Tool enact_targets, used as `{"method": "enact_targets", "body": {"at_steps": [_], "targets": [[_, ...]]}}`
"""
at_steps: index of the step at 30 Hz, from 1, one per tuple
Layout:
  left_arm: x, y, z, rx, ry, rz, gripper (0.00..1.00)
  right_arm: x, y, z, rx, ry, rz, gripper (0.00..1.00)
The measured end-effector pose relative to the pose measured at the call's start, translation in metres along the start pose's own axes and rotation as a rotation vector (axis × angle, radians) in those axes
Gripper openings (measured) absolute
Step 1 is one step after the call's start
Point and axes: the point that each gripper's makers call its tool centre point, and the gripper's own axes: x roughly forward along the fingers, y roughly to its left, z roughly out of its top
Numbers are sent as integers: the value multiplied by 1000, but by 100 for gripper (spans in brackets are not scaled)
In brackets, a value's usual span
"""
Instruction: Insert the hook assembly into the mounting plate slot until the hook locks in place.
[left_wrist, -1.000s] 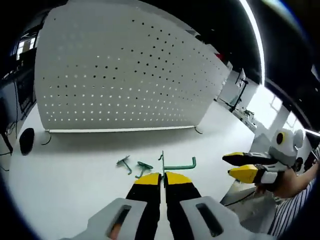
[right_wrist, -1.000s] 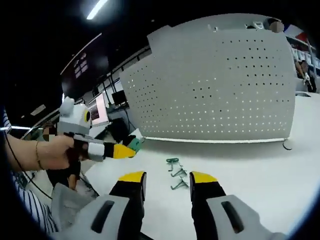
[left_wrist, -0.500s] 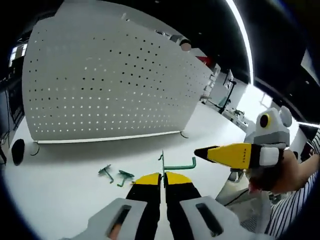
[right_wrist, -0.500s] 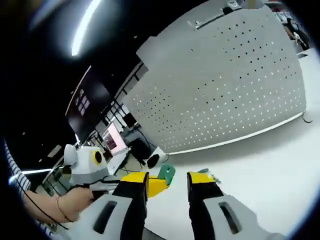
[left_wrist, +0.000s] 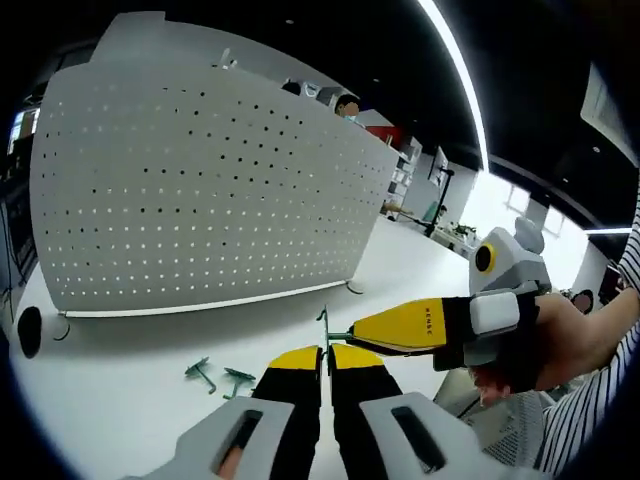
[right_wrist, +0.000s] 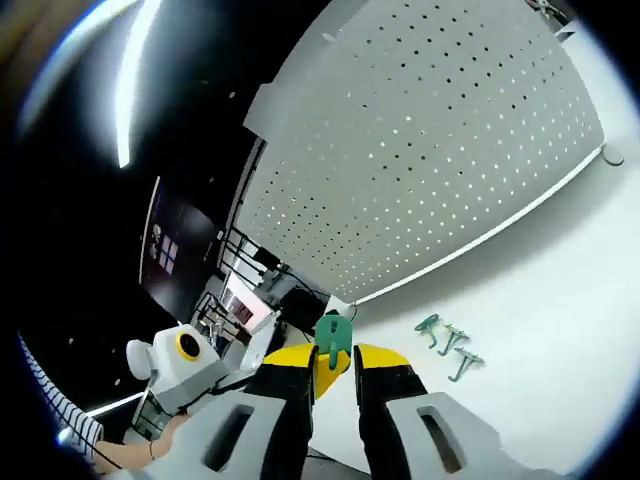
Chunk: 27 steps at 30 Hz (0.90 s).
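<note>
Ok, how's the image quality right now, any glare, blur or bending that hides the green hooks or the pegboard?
Left gripper view: fisheye bows the pegboard; a ceiling light strip glares at top right; the loose hooks on the table are small but sharp. Right gripper view: strongly rolled, the pegboard slants; a light strip smears at top left; the hooks stay readable.

Green hook (left_wrist: 333, 334) held aloft before upright white pegboard (left_wrist: 200, 200)

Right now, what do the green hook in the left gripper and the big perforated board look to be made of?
The green hook, clamped in the left gripper, looks like thin bent metal wire with a green coating, though solid plastic can't be ruled out. The perforated board looks like white painted sheet metal with a matte finish and even rows of punched holes; its thin edge suggests sheet stock.
</note>
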Motion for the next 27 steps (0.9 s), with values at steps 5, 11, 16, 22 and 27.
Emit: {"method": "enact_targets", "body": {"at_steps": [5,11,16,22,27], "targets": [[1,1,1,5,-12,4,1,3,0,-4,12,8,-6,7],[4,0,-3,9,1,5,1,4,-2,-4,26,3,-12,2],[3,0,-5,56,7,16,1,5,-2,-6,9,14,-22,1],[-1,1,-3,102,-14,8,2,5,2,-9,-27,14,-25,0],[-5,3,-5,86,-8,3,4,7,13,-12,-205,48,-16,0]]}}
